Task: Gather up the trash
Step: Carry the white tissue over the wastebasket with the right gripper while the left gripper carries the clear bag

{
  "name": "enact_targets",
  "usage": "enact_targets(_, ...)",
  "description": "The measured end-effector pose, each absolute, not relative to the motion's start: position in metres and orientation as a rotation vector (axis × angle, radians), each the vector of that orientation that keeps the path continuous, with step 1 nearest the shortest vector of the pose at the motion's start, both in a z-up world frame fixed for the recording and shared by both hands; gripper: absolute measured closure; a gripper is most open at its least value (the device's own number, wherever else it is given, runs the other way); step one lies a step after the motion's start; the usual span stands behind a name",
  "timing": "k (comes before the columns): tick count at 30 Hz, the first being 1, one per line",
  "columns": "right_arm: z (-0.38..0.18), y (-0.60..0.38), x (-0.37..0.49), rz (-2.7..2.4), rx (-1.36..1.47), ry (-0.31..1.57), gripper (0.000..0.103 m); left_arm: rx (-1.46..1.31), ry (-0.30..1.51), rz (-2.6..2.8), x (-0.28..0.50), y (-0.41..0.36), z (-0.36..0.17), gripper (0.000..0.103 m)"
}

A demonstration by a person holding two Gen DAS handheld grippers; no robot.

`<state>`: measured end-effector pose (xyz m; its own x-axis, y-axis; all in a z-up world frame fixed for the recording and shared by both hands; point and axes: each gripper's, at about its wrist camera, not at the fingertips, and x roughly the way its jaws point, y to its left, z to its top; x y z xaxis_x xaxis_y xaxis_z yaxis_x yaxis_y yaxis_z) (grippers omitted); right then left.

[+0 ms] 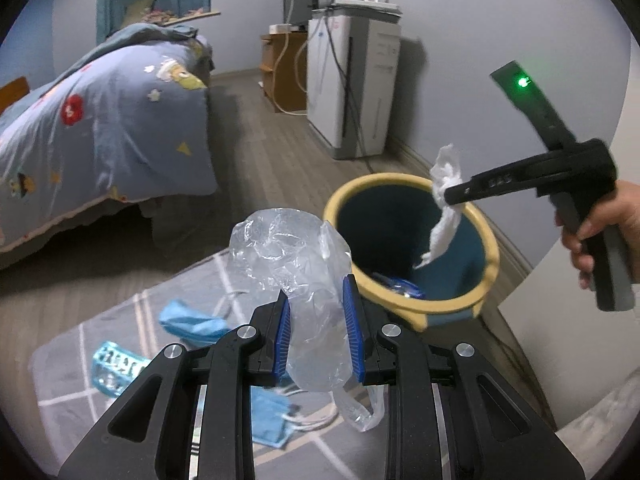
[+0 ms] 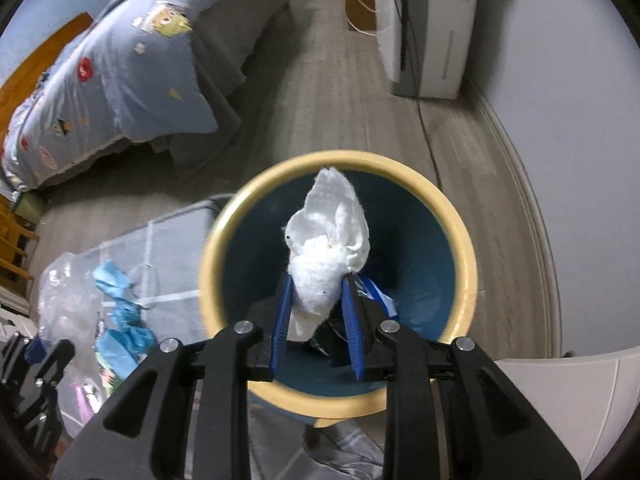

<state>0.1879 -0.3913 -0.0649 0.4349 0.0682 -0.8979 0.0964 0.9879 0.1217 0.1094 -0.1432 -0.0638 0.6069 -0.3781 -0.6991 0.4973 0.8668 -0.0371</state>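
My left gripper (image 1: pixel 316 296) is shut on a crumpled clear plastic bag (image 1: pixel 294 264), held just left of the bin's rim. The trash bin (image 1: pixel 490 248), dark blue inside with a cream rim, stands on the floor by the wall and holds some blue and dark trash at its bottom. My right gripper (image 2: pixel 318 284) is shut on a white tissue wad (image 2: pixel 328 240) directly above the bin's (image 2: pixel 208 256) open mouth. In the left wrist view the right gripper (image 1: pixel 450 196) shows from the side, a hand on its handle, with the tissue (image 1: pixel 444 208) dangling over the bin.
A grey rug (image 1: pixel 72 344) carries blue face masks (image 1: pixel 188 320) and a teal wrapper (image 1: pixel 114 368). A bed with a blue quilt (image 1: pixel 100 120) fills the left. A white appliance (image 1: pixel 352 84) with cables stands against the far wall. Wood floor lies between bed and bin.
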Motion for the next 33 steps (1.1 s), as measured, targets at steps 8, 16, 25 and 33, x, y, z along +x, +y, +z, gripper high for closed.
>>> enact_targets(8,-0.084,-0.412,0.188,-0.087,0.092,1.162,0.078,0.192,0.794,-0.566,0.111,-0.18,-0.071,0.077)
enact_targets(16,-0.093,-0.428,0.188,-0.091,0.135,1.164,0.078,0.198,0.822,-0.607,0.129,-0.217,-0.08,0.077)
enact_targets(25,-0.101,-0.437,0.193,-0.116,0.165,1.169,0.078,0.226,0.83,-0.642,0.159,-0.254,-0.083,0.077)
enact_targets(33,-0.104,-0.442,0.195,-0.129,0.187,1.157,0.076,0.243,0.795,-0.615,0.173,-0.262,-0.084,0.056)
